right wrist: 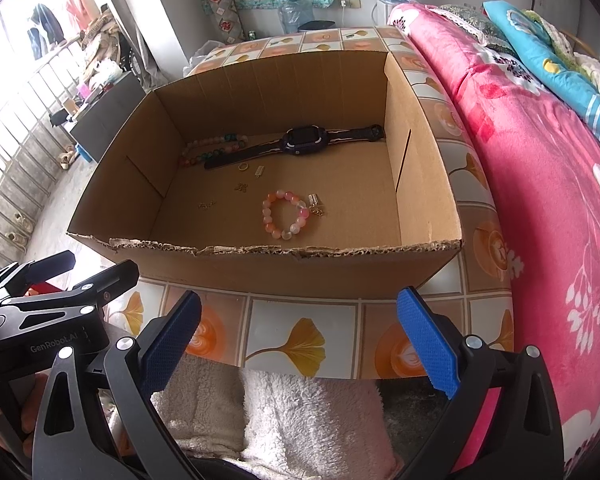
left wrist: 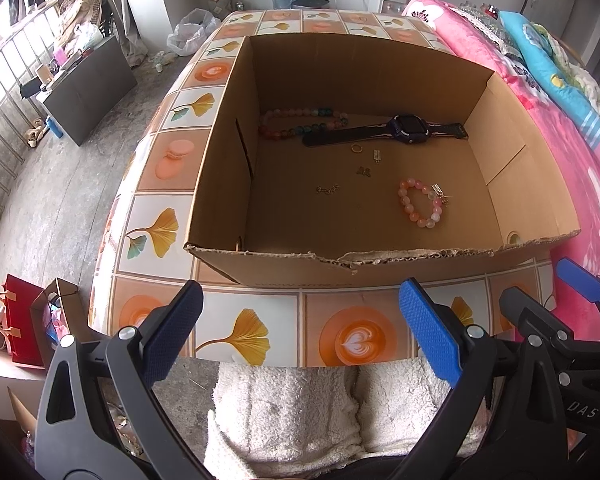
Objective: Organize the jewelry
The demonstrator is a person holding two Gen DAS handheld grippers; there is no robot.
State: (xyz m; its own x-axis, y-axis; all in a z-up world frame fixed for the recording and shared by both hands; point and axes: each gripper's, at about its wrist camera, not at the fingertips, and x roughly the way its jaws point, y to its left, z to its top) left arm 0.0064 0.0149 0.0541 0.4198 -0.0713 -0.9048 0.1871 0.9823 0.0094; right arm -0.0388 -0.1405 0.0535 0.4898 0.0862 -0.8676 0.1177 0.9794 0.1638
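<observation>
An open cardboard box [left wrist: 284, 258] [right wrist: 236, 268] stands on a tiled-pattern table. On its floor lie a pink bead bracelet [left wrist: 420, 202] [right wrist: 286, 216], a dark smartwatch [left wrist: 410, 129] [right wrist: 304, 141], a multicoloured bead necklace [left wrist: 300, 122] [right wrist: 210, 150], a gold ring [left wrist: 356, 148] [right wrist: 243, 166] and several small gold earrings [left wrist: 328, 189] [right wrist: 206, 204]. My left gripper [left wrist: 302, 332] and right gripper [right wrist: 300, 332] hover side by side before the box's near wall, both open and holding nothing. The right gripper's fingers [left wrist: 580, 280] show at the right of the left wrist view.
A pink floral blanket [right wrist: 540, 184] covers a bed right of the table [left wrist: 260, 336] [right wrist: 300, 344]. White fleece-clad legs [left wrist: 300, 412] sit below the grippers. On the left are a concrete floor, a dark low cabinet [left wrist: 88, 84] and red paper bags [left wrist: 20, 320].
</observation>
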